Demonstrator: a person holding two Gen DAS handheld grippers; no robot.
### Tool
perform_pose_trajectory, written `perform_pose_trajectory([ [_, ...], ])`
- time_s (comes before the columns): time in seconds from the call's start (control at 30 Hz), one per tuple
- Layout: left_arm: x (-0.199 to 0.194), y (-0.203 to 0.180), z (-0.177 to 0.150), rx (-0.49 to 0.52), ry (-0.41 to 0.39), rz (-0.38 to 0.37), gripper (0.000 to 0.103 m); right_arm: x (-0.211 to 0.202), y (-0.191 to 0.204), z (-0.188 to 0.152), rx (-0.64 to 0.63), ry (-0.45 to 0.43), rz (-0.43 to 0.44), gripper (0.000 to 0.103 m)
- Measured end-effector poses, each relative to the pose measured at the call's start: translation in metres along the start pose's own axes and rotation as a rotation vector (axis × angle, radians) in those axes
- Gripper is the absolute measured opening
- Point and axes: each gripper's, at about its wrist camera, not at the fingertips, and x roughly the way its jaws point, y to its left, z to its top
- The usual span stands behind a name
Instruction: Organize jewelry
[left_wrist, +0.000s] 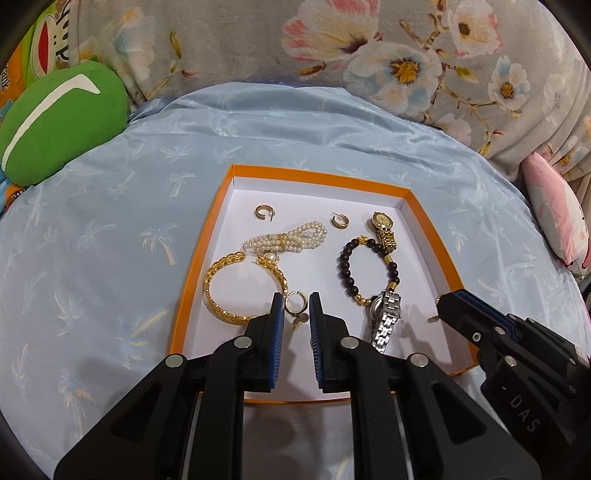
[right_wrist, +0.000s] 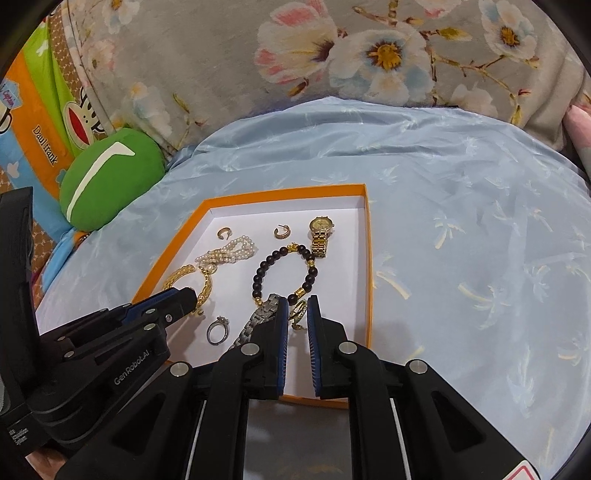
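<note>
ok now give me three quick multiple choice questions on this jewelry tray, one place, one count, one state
1. Where in the tray does the gold watch lie?
A far right corner
B near left corner
C outside it

2. How many watches are there?
A one
B two
C four

3. How do the left gripper jaws stand?
A pressed shut
B apart, a gold ring between them
C out of view

Answers: A, it lies by the far right walls; B, the gold one plus a silver watch; B, a gap shows between the pads.
</note>
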Motion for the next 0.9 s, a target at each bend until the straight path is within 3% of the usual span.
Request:
perform_pose_trajectory([
  [0.1,0.001,0.002,0.000,-0.005,-0.002,0.010,0.016,-0.001,-0.001,0.001,0.006,-0.007,-0.002,0.011],
  [0.2,-0.001,0.005,0.000,-0.019,-0.011,0.019,0.030,-0.003,-0.002,0.000,0.009,-0.013,-0.001,0.011],
  [0.63,-0.023,0.007,-0.006,-0.013,-0.050,0.035,0.030,-0.021,0.004,-0.009,-0.005,-0.038,-0.013,0.012],
  [0.9,-0.054,0.001,-0.045,0.059,-0.064,0.092,0.035,-0.055,0.021,-0.057,-0.043,-0.041,-0.042,0.017],
])
